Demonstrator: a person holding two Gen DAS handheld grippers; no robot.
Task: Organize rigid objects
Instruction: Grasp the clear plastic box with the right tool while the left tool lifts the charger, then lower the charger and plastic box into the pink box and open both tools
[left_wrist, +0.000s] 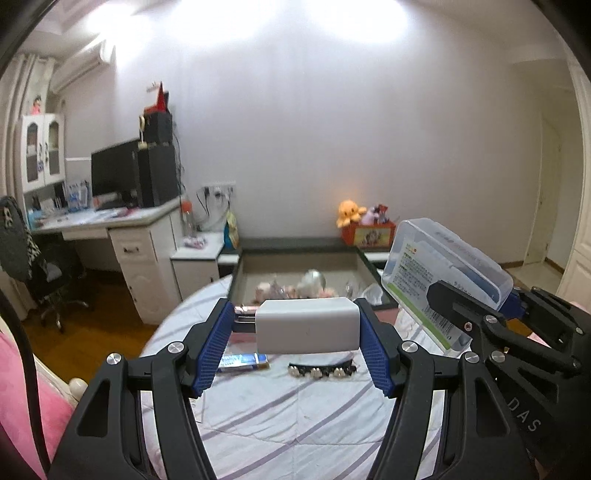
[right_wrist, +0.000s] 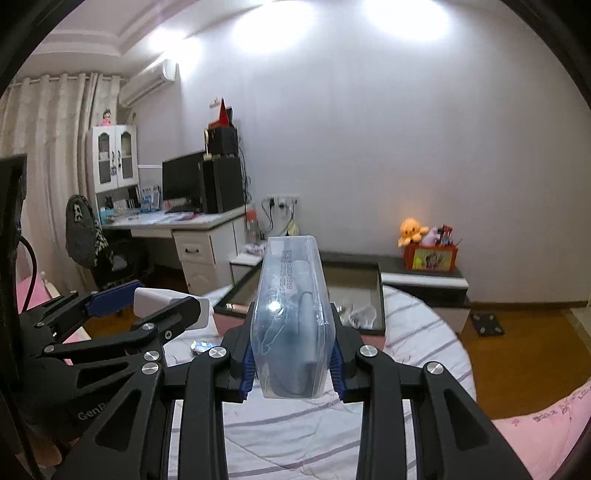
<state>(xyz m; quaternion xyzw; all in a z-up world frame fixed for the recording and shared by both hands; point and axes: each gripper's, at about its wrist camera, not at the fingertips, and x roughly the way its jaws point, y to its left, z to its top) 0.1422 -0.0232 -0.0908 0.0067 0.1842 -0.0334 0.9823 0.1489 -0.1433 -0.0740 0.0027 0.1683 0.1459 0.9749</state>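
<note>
My left gripper is shut on a white rectangular block, its blue pads pressed on both short ends, lifted above the striped bedsheet. The right gripper is shut on a clear plastic case with a blue-grey item inside, held on edge. The left wrist view shows that case and the right gripper at the right; the right wrist view shows the left gripper with the block at the left. A dark-framed tray holding several small things lies ahead on the bed.
On the sheet lie a blue-and-white tube and a black hair clip with pearls. A desk with a monitor and a chair stand left. A low cabinet bears an orange box. Pink bedding borders the sheet.
</note>
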